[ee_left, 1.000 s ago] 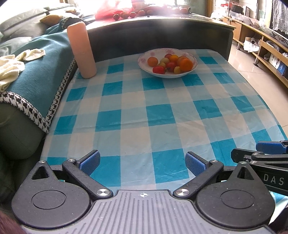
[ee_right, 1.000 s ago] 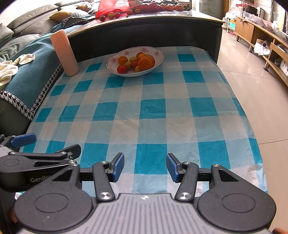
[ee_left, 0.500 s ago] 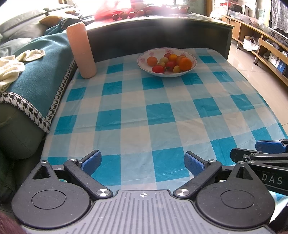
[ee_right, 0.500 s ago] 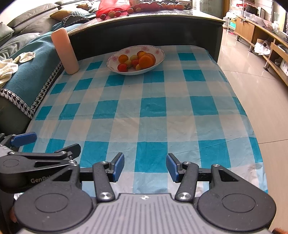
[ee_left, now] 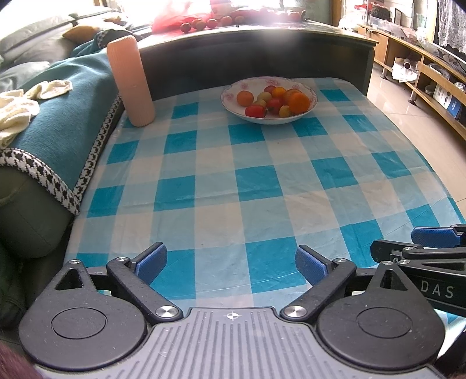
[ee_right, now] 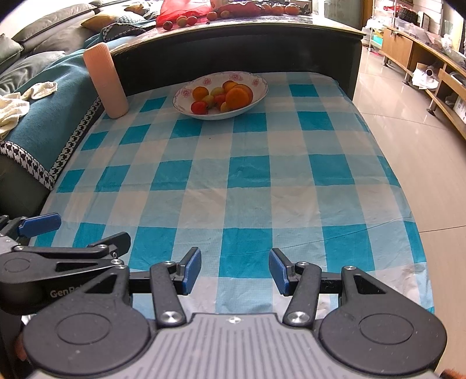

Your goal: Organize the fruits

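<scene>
A: Where do the tongs stand?

B: Both sit at the near edge of the checked cloth (ee_left: 256,180). The left gripper (ee_left: 231,262) has its jaws spread wide with nothing between them. The right gripper (ee_right: 234,269) is also parted, somewhat narrower, and holds nothing. The two are side by side; in the left view the right one shows at the right edge, and in the right view the left one shows at the left edge.

A: And the fruit?

B: It lies in a flowered white bowl (ee_left: 312,94), far ahead of both tongs at the back of the cloth. From the left gripper it is ahead and a little to the right; from the right gripper, ahead and a little to the left. Inside are oranges (ee_right: 238,96) and small red and yellow tomatoes (ee_left: 255,110).

A: Anything else nearby?

B: A ribbed pink cylinder (ee_left: 130,81) stands upright, left of the bowl. Beyond the cloth, more fruit (ee_right: 177,22) rests on a dark raised tabletop (ee_right: 262,27). A teal blanket (ee_left: 58,110) lies to the left.
</scene>
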`<state>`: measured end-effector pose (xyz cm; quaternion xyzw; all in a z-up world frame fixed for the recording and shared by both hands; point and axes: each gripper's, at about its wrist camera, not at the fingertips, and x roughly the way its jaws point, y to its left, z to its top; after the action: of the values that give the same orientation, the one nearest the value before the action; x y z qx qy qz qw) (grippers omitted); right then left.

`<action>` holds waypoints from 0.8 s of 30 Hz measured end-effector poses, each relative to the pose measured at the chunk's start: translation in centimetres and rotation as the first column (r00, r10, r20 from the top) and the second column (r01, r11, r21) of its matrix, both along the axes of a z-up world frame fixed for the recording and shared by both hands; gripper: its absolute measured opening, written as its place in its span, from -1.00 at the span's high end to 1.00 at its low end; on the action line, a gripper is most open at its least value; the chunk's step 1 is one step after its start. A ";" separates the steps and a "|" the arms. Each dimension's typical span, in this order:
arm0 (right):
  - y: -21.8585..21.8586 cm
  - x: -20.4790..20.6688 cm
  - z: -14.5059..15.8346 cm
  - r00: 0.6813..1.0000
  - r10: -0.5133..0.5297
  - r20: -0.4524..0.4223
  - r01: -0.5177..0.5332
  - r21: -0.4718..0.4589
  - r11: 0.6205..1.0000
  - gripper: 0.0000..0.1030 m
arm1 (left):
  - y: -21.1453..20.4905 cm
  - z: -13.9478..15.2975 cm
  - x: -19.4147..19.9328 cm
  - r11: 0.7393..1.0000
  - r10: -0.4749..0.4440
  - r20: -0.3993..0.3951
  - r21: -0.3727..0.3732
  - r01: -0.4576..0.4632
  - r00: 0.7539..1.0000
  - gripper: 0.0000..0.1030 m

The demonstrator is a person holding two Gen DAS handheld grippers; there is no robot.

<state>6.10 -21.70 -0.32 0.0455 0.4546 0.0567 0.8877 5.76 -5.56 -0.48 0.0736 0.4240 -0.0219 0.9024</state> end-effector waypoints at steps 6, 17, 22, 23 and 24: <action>0.0 0.0 0.0 1.000 0.000 0.000 0.000 0.000 1.000 -0.23 | 0.0 0.0 0.0 1.000 0.000 0.001 0.000 0.000 1.000 -0.89; 0.0 -0.1 0.0 1.000 0.000 0.000 0.000 0.000 1.000 -0.23 | 0.0 0.0 -0.1 1.000 -0.001 0.001 0.000 0.001 1.000 -0.88; 0.1 0.0 0.0 1.000 0.000 0.001 0.000 0.000 1.000 -0.23 | 0.0 0.1 -0.1 1.000 0.002 0.009 0.007 -0.002 1.000 -0.92; 0.1 0.0 0.0 1.000 0.001 0.001 -0.001 0.000 1.000 -0.23 | 0.0 0.1 -0.1 1.000 0.007 0.013 0.012 -0.007 1.000 -0.96; 0.1 -0.1 0.0 1.000 0.001 0.002 -0.001 0.001 1.000 -0.23 | 0.1 0.1 -0.1 1.000 0.013 0.020 0.018 -0.014 1.000 -0.98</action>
<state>6.05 -21.60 -0.34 0.0457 0.4535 0.0573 0.8882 5.65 -5.51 -0.34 0.0793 0.4158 -0.0111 0.9059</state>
